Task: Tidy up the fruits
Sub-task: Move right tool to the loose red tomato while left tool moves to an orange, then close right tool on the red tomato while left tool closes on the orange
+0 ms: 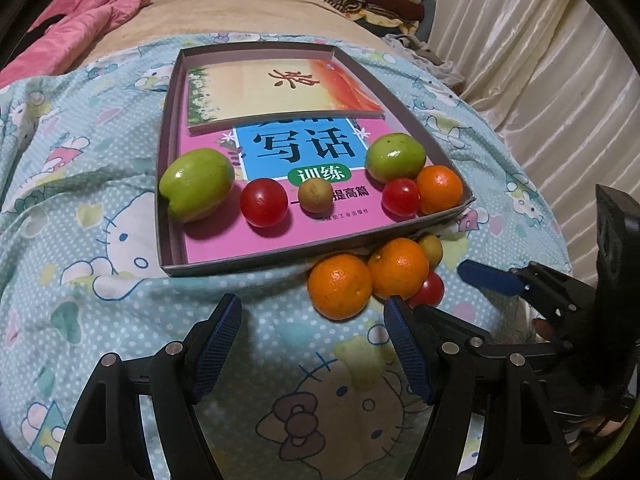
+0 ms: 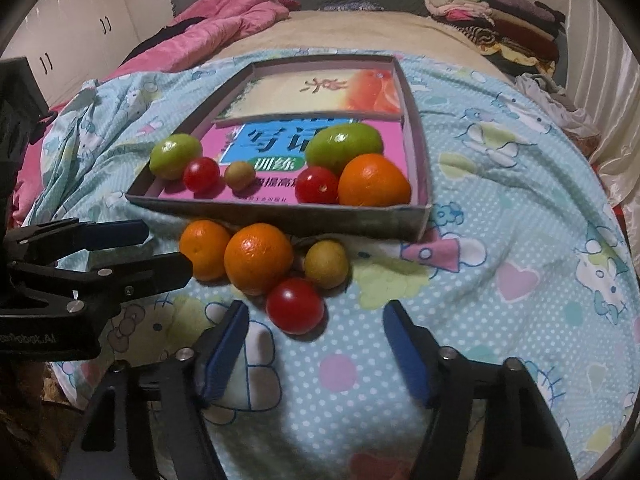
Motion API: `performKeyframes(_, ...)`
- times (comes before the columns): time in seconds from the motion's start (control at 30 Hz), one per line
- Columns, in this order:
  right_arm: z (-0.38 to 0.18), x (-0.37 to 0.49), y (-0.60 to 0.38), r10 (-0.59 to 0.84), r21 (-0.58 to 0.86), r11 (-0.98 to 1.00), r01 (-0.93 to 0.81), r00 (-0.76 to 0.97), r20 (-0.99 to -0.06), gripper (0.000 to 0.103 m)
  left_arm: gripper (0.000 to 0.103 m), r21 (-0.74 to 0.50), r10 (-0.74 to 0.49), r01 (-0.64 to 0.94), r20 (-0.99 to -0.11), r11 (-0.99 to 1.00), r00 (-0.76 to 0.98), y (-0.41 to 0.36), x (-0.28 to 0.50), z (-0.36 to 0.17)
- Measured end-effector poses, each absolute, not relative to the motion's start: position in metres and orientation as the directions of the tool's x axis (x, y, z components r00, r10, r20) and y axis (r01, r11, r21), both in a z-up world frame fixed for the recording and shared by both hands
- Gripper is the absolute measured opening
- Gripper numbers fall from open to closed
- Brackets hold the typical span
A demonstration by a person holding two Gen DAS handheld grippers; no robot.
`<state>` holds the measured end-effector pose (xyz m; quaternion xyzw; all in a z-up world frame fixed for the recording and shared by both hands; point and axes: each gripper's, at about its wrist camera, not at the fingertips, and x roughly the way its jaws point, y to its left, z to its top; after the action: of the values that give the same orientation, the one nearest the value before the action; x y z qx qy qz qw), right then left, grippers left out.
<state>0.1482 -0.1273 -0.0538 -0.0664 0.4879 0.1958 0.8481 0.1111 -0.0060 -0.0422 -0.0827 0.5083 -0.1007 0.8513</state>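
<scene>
A shallow cardboard box on the bed holds two books and several fruits: two green fruits, two tomatoes, a small brown fruit and an orange. In front of the box lie two oranges, a tomato and a small brown fruit. My left gripper is open and empty, just short of the nearer orange. My right gripper is open and empty, with the loose tomato just ahead of its fingertips.
A blue Hello Kitty sheet covers the bed. A pink quilt lies at the back left, folded clothes at the back right. A curtain hangs on the right. Each gripper shows in the other's view.
</scene>
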Motion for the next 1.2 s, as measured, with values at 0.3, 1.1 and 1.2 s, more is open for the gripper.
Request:
performKeyframes(0.3,-0.061,0.154,-0.123,0.286,0.095,0.905,-0.416,0.426,-0.858,0.046,0.070,-0.232,-0.259,0.115,-0.855,0.966,0.449,-0.013,0.115,-0.047)
performKeyframes(1.1,-0.067,0.160,-0.114,0.311,0.111,0.888,-0.445,0.406,-0.859,0.035,0.062,-0.240,-0.279,0.143,-0.852,0.960,0.442,-0.024,0.130,-0.057)
performKeyframes(1.2,-0.067,0.159,-0.116,0.313,0.114,0.889,-0.443,0.407,-0.858,0.032,0.062,-0.255,-0.295,0.151,-0.848,0.955,0.441,-0.026,0.130,-0.057)
